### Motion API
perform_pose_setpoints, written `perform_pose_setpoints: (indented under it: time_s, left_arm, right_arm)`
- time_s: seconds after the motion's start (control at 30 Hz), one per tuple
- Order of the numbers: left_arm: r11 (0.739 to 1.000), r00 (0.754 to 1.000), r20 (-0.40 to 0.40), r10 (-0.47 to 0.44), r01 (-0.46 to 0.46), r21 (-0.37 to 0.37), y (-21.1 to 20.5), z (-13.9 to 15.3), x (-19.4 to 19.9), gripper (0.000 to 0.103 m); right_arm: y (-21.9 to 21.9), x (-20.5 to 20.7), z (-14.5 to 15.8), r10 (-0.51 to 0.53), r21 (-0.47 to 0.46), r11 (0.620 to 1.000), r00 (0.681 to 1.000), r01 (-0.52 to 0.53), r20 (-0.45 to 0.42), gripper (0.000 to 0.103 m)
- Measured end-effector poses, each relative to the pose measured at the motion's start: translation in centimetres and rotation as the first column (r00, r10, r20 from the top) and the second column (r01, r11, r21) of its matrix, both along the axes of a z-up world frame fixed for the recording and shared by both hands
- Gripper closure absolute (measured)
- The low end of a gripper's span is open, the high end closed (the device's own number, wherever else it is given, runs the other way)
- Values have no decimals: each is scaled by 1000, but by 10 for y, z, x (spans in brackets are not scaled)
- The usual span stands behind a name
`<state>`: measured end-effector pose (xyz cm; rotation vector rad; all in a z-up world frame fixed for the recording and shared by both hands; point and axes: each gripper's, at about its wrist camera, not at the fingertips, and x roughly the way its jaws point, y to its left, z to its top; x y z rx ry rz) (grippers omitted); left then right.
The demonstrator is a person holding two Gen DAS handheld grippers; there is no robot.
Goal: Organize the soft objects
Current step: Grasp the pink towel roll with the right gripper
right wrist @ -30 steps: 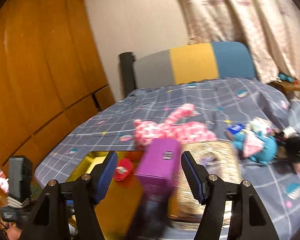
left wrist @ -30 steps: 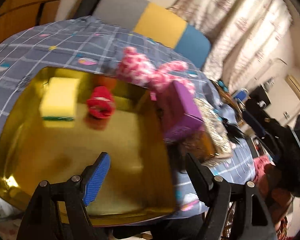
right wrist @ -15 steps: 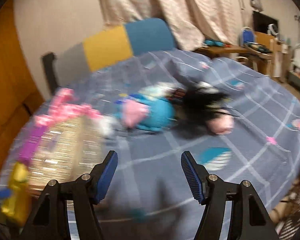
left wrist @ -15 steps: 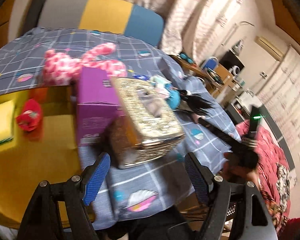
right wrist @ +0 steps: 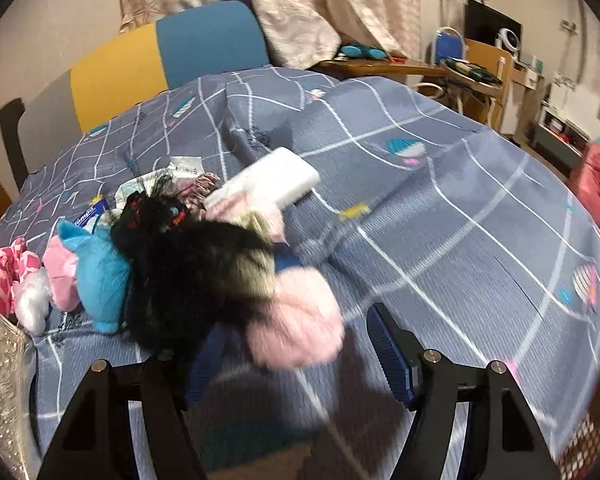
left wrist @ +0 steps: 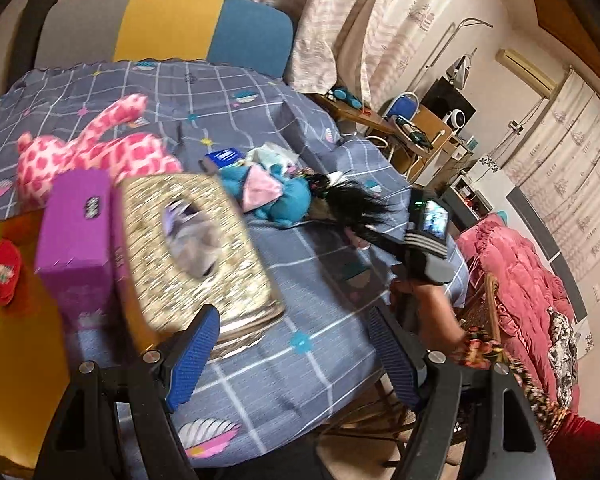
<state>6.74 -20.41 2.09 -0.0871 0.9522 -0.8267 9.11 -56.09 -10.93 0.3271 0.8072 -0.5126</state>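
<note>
A black furry toy (right wrist: 188, 268) with a pink fluffy end (right wrist: 296, 320) lies on the blue checked cloth (right wrist: 460, 208), right in front of my right gripper (right wrist: 292, 356), which is open with the pink end between its fingers. A blue and pink plush (right wrist: 88, 276) lies to its left, also in the left wrist view (left wrist: 272, 192). A pink spotted plush (left wrist: 96, 156) lies further back. My left gripper (left wrist: 296, 356) is open and empty above the cloth, near a glittery gold box (left wrist: 192, 244).
A purple box (left wrist: 76, 236) stands beside the gold box, next to a gold tray (left wrist: 16, 360) holding a red soft item (left wrist: 2, 272). A white packet (right wrist: 272, 180) and small clutter lie behind the black toy. The table edge drops off at right.
Both grippers swung right, away from the gold tray. The right gripper has come close to the black toy, whose pink end now sits between its open fingers.
</note>
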Motion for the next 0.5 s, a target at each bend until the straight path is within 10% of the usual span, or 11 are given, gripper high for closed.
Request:
perform_pose_setpoints:
  time_s: [0.23,0.5]
  left_arm:
    - [999,999,18,-50,50,9,-58,13,7,25]
    - [999,999,-18,-44,44,22,-121,6,27,25]
  right_arm:
    - [7,2,-12,60,14,998,998,-60,15,65]
    - [9,-44,-11,-37,27,999,992,34,122,68]
